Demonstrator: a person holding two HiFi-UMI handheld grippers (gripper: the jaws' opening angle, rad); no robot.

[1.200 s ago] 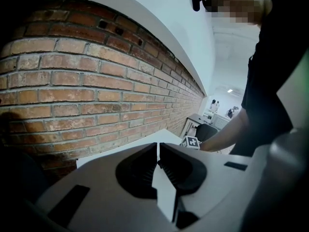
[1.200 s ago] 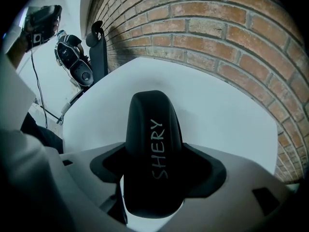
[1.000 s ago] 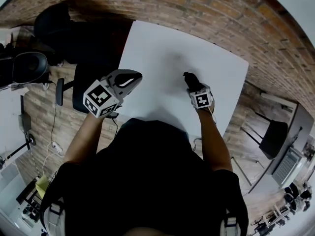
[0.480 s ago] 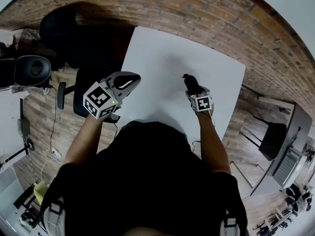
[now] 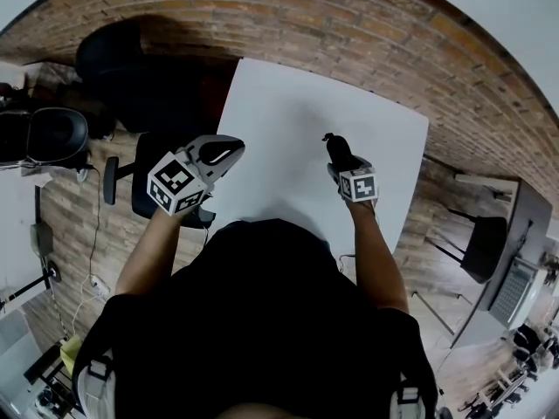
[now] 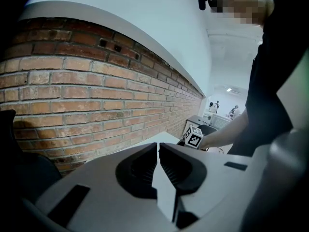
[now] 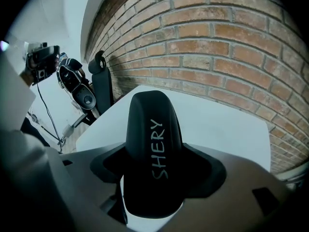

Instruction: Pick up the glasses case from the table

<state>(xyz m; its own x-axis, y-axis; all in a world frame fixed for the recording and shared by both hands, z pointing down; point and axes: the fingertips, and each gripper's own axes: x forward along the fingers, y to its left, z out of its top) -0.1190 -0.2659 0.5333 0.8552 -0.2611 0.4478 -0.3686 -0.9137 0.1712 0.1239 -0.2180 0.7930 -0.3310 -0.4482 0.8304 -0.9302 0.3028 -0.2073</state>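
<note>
My right gripper [image 7: 153, 187] is shut on a black glasses case [image 7: 153, 149] with pale lettering on its lid. The case sticks out forward between the jaws, lifted above the white table [image 7: 227, 124]. In the head view the glasses case [image 5: 336, 149] shows as a dark shape ahead of my right gripper [image 5: 341, 160], over the table's middle. My left gripper [image 5: 229, 147] hovers at the left edge of the white table [image 5: 288, 112]. In the left gripper view the left gripper [image 6: 158, 166] has its jaws together with nothing between them.
A brick wall [image 5: 367, 24] runs along the table's far side. A dark office chair [image 5: 131, 68] stands at the left of the table, and another dark chair [image 5: 485, 243] stands at the right. Wood floor surrounds the table.
Both grippers have shifted slightly toward the near edge of the table in the head view. The right gripper still holds the case; the left stays shut.
</note>
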